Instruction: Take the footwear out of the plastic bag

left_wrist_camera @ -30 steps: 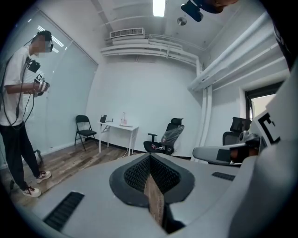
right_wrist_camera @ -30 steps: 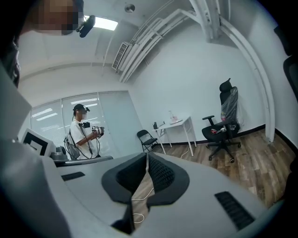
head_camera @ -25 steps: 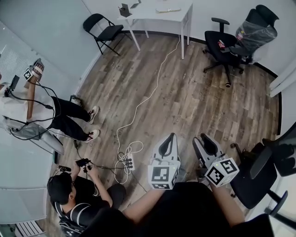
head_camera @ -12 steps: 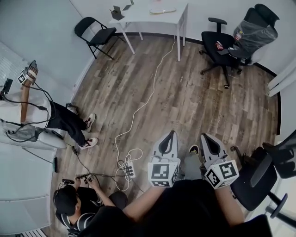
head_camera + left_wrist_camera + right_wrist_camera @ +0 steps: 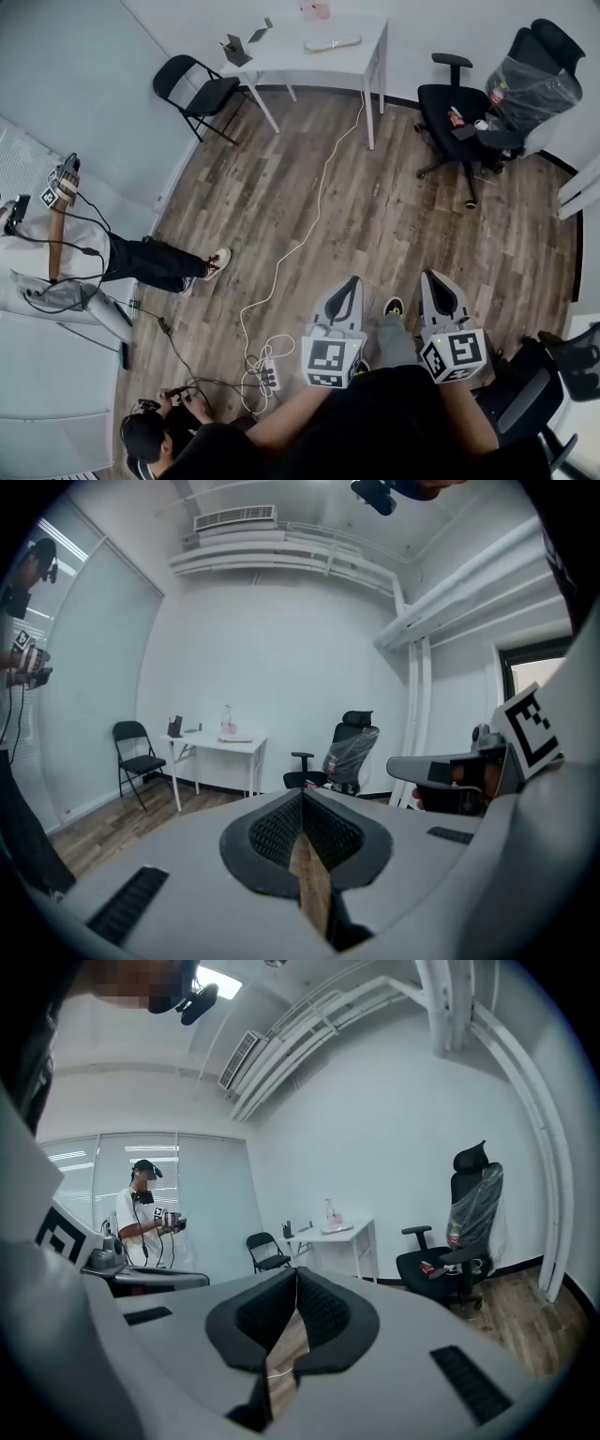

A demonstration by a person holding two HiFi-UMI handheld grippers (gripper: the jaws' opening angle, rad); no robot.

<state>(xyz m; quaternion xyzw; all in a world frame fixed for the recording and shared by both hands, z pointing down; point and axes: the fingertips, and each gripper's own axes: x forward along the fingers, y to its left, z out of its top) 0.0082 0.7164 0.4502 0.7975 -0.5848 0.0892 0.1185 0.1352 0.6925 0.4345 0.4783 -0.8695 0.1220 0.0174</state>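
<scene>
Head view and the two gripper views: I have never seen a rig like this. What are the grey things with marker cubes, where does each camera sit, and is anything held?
There is no robot here. A person holds a grey two-jaw gripper in each hand, and each gripper carries a cube of square markers. The head view looks steeply down from the person's head at the left gripper and the right gripper, which are above a wood-plank floor. Each gripper view comes from a camera riding on that gripper and looks along its jaws. Both pairs of jaws are shut, with nothing between them. Across the room stand a white table, a black folding chair and a black office chair. No bag of footwear can be made out.
</scene>
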